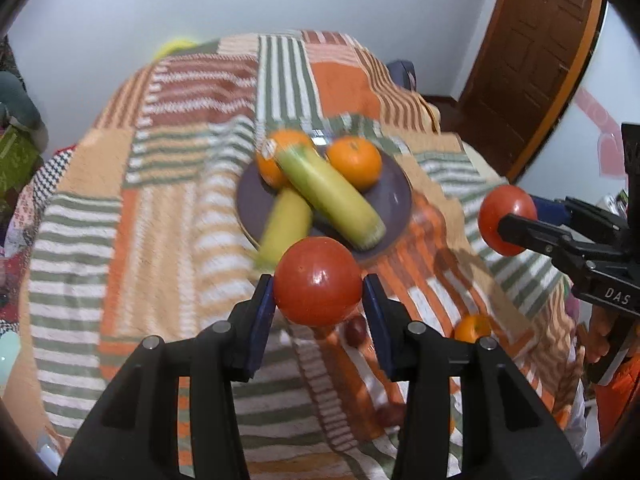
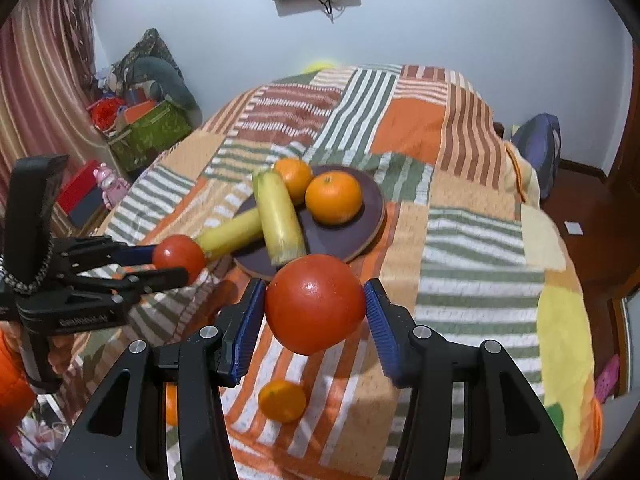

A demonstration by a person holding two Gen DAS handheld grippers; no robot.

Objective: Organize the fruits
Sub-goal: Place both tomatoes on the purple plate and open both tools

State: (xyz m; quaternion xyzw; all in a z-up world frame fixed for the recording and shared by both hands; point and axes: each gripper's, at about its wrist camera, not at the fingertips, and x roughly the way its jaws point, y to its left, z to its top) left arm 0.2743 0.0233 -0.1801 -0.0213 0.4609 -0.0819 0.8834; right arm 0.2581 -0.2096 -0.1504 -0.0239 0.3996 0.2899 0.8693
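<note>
- Red tomato [image 1: 317, 282], glossy and round, clamped between blue pads [image 1: 262, 320] of left gripper [image 1: 318, 308]; held aloft at lower centre of left wrist view, just short of plate [image 1: 396, 200].
- Second tomato [image 2: 314, 304] pinched likewise in right gripper [image 2: 314, 320], lower centre of right wrist view, above striped bedspread [image 2: 460, 240].
- Dark plate at mid frame on the bed, carrying two oranges [image 2: 334, 199] and two yellow-green corn cobs [image 2: 280, 220], one crossed over the other, the lower one overhanging the rim.
- Step in hand, as judged: carrying both tomatoes to the plate. Best done one gripper at a time, to avoid a collision over the dish; lowering onto bare plate surface at right of the crossed cobs; releasing only at contact, since round fruit likely to roll off soft bedding.
- Right wrist view alone: loose orange [image 2: 282, 401] clear at lower centre on the bedspread, fabric box of clutter [image 2: 152, 128] at upper left.
- Left wrist view alone: wooden door [image 1: 532, 60] at upper right; small dark reddish fruits [image 1: 356, 330], blurred, beneath the held tomato.
</note>
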